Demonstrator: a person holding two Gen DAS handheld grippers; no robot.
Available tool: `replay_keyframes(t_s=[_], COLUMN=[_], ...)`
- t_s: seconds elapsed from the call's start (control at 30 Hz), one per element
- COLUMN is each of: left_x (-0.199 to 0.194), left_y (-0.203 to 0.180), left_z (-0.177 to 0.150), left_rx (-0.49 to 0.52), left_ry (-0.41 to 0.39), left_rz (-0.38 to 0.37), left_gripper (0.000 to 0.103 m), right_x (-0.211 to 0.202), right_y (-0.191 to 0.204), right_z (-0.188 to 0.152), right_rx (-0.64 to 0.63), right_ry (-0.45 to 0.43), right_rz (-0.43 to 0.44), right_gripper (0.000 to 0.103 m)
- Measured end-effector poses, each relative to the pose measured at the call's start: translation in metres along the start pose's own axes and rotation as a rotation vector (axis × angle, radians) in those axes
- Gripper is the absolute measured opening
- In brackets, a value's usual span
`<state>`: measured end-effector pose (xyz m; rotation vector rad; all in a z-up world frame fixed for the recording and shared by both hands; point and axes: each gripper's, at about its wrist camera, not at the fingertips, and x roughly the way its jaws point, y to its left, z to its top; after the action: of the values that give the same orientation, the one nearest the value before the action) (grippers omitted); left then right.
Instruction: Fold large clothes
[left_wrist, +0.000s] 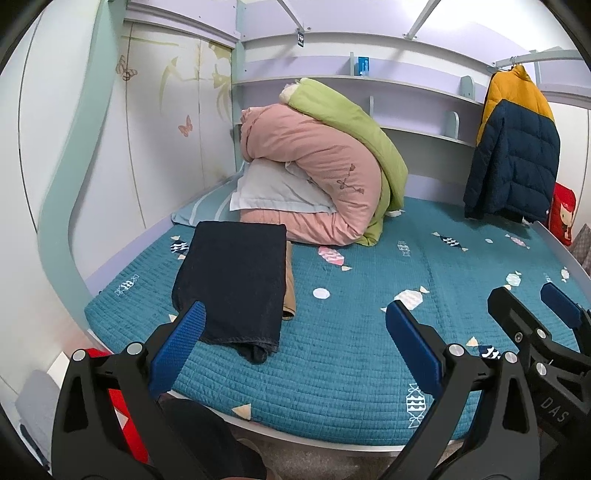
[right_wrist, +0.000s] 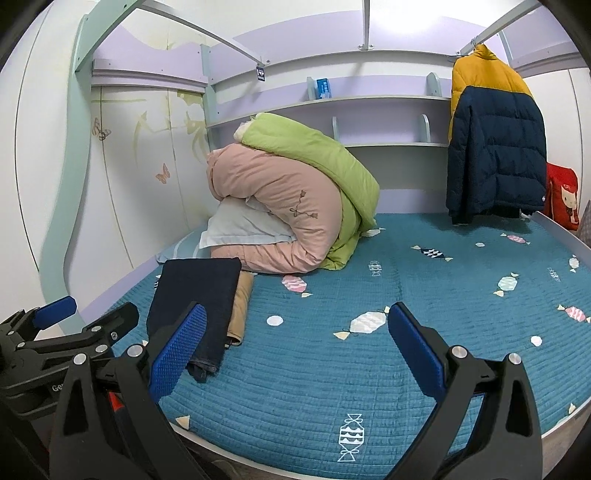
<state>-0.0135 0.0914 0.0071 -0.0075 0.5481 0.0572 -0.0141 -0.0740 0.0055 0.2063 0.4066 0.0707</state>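
Observation:
A folded dark navy garment (left_wrist: 232, 280) lies on the teal bed cover (left_wrist: 351, 332) at the left, on top of a folded tan garment (left_wrist: 290, 291). Both show in the right wrist view too, the navy one (right_wrist: 195, 295) and the tan one (right_wrist: 240, 310). My left gripper (left_wrist: 295, 332) is open and empty, held over the bed's front edge just right of the navy garment. My right gripper (right_wrist: 295, 332) is open and empty over the front edge, to the right of the left one. A yellow and navy puffer jacket (left_wrist: 513, 147) hangs on a rail at the far right (right_wrist: 495, 140).
A rolled pink and green duvet (left_wrist: 325, 166) with a pale pillow (left_wrist: 277, 188) lies at the back of the bed against shelves (left_wrist: 406, 107). A red cushion (right_wrist: 563, 195) sits at the far right. A painted wardrobe (left_wrist: 166, 129) stands on the left.

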Motion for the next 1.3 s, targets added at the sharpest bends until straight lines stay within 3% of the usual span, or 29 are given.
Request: replay_keyframes(t_s=[1.3], left_x=[0.0066], left_y=[0.0039], left_z=[0.0001], left_rx=[0.006], left_ry=[0.038], left_rz=[0.012], left_gripper=[0.098], right_x=[0.0024], right_y=[-0.0092], right_z=[-0.0009], right_rx=[0.011], right_ry=[-0.001], right_rz=[0.019], right_gripper=[0.095])
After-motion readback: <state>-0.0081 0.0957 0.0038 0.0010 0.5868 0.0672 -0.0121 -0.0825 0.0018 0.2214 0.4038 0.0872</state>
